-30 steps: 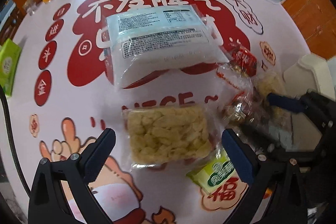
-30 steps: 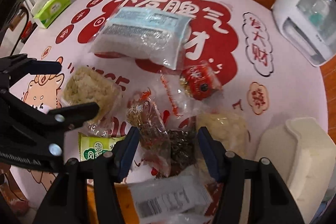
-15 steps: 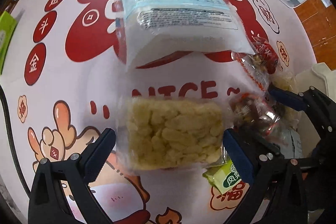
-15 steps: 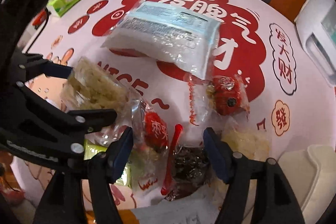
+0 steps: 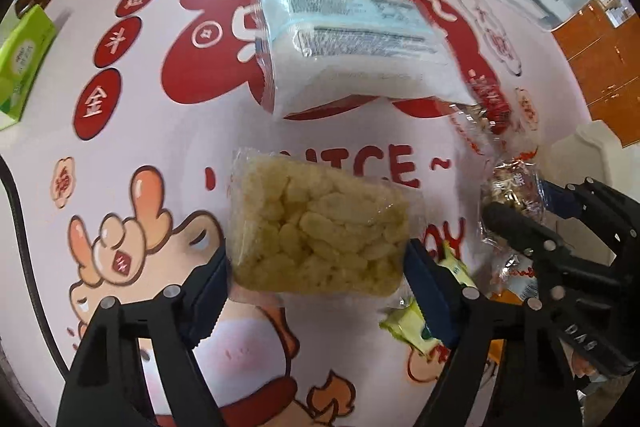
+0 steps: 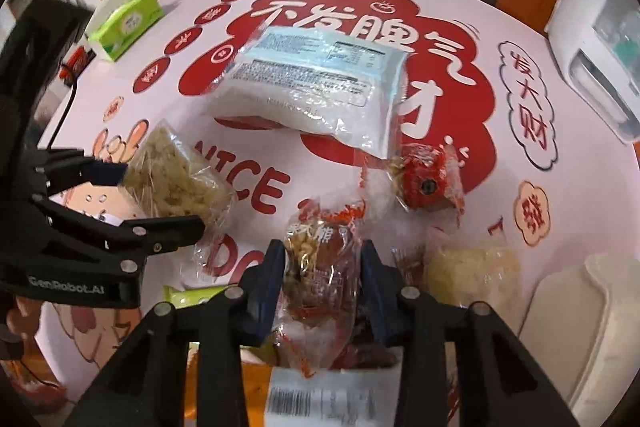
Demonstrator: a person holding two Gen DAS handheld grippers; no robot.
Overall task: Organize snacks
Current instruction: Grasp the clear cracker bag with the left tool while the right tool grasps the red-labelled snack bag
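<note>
Clamping left hand-held gripper (image 5: 316, 269) on the crinkly clear pack of pale puffed snack (image 5: 320, 227), light and crushable; right hand-held gripper (image 6: 322, 267) squeezing the red-printed nut packet (image 6: 320, 267) mid-body.

Left claw (image 5: 316, 267) pitched steeply down, jaws just been closing, blue pads now against both sides of the puffed-snack pack (image 5: 320, 227). Right claw (image 6: 322, 267) also pitched steeply down, jaws just been closing, pads pinching the clear red-printed snack bag (image 6: 320, 267). Both claws sit side by side, close together.
</note>
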